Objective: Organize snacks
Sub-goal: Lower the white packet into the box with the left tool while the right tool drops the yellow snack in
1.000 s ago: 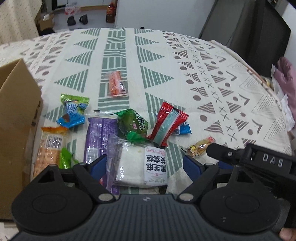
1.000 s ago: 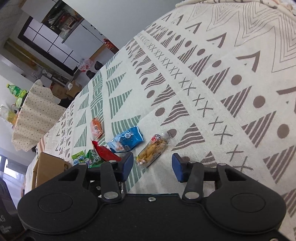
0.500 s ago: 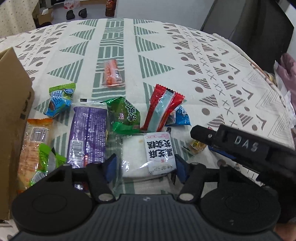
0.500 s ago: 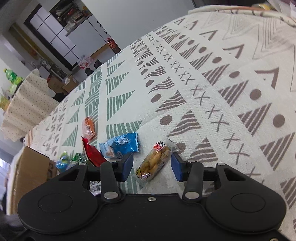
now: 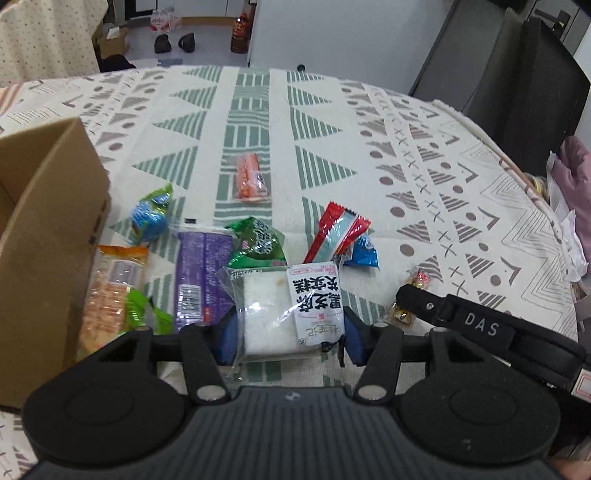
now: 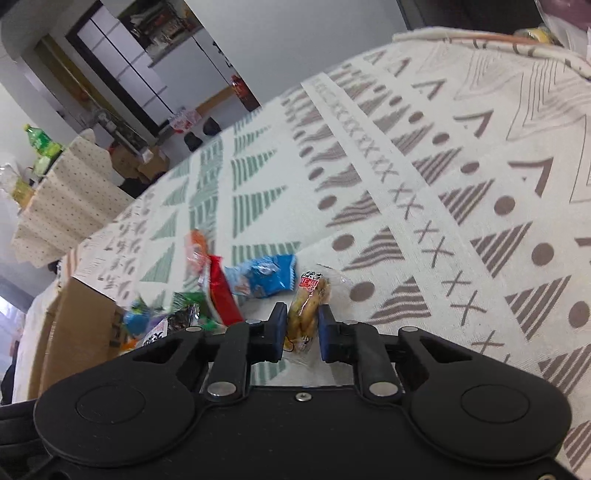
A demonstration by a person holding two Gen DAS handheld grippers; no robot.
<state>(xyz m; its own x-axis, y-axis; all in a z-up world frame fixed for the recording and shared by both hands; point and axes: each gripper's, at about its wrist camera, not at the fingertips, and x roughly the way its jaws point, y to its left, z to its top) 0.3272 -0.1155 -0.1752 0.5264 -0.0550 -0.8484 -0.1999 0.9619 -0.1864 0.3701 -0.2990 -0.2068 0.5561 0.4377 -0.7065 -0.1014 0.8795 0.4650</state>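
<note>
Pick-up step: left gripper (image 5: pixel 286 334) pinched the white rice cake packet (image 5: pixel 286 308), right gripper (image 6: pixel 301 330) the small yellow snack packet (image 6: pixel 306 308), both near on the tablecloth (image 5: pixel 369 147); next judged a lift toward the cardboard box (image 5: pixel 48 236) at left.

Tablecloth (image 5: pixel 255 107): cream with green and brown triangles, dots, crosses, covers the whole table. Beyond the far edge on the floor: a dark red bottle (image 5: pixel 240 31), a pair of black shoes (image 5: pixel 173 41), an open small carton (image 5: pixel 110 40). Dotted cream cloth (image 6: pixel 70 195) drapes another table at left, green bottle (image 6: pixel 38 138) on top. Black chair (image 5: pixel 517 85) at right, pink fabric (image 5: pixel 576 177) beside it.
</note>
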